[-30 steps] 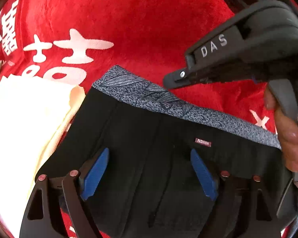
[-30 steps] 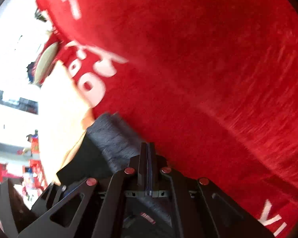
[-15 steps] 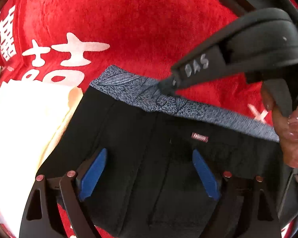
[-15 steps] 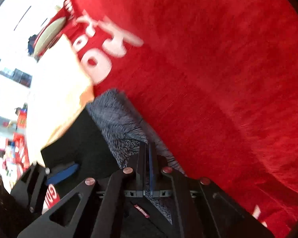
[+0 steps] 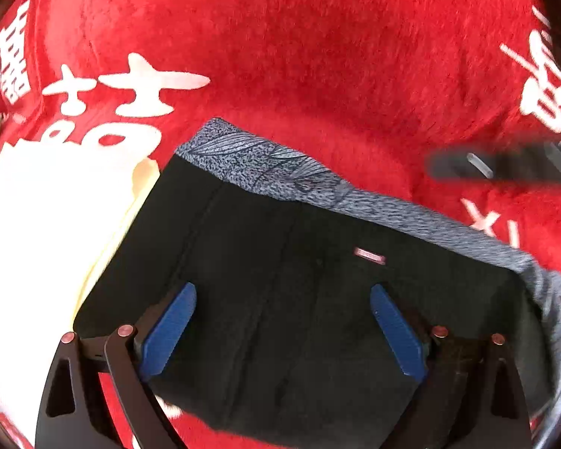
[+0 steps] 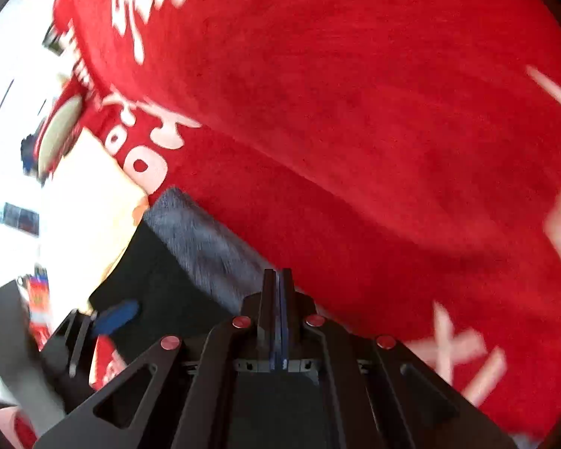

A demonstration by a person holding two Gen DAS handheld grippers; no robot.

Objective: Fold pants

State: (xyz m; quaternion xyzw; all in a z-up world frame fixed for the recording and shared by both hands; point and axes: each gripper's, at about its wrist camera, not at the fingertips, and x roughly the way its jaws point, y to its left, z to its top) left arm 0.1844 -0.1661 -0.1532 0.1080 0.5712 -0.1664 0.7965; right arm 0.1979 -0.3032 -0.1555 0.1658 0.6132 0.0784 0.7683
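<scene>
Black pants (image 5: 280,280) with a grey patterned waistband (image 5: 265,164) lie folded on a red blanket (image 5: 299,56). My left gripper (image 5: 282,321) is open, its blue pads spread wide just above the black cloth. My right gripper (image 6: 278,280) is shut, its pads pressed together with nothing between them, hovering by the waistband (image 6: 205,239). It shows as a dark blur at the right edge of the left wrist view (image 5: 505,164). The left gripper's blue pad (image 6: 116,316) shows in the right wrist view.
A cream cloth (image 5: 48,224) lies left of the pants, partly under them, and shows in the right wrist view (image 6: 86,194). The red blanket carries white characters (image 5: 123,86). A bright room lies beyond the blanket's left edge (image 6: 11,149).
My right gripper has pulled away from the waistband to the right, out of the left wrist view's centre. The left gripper has stayed open over the pants.
</scene>
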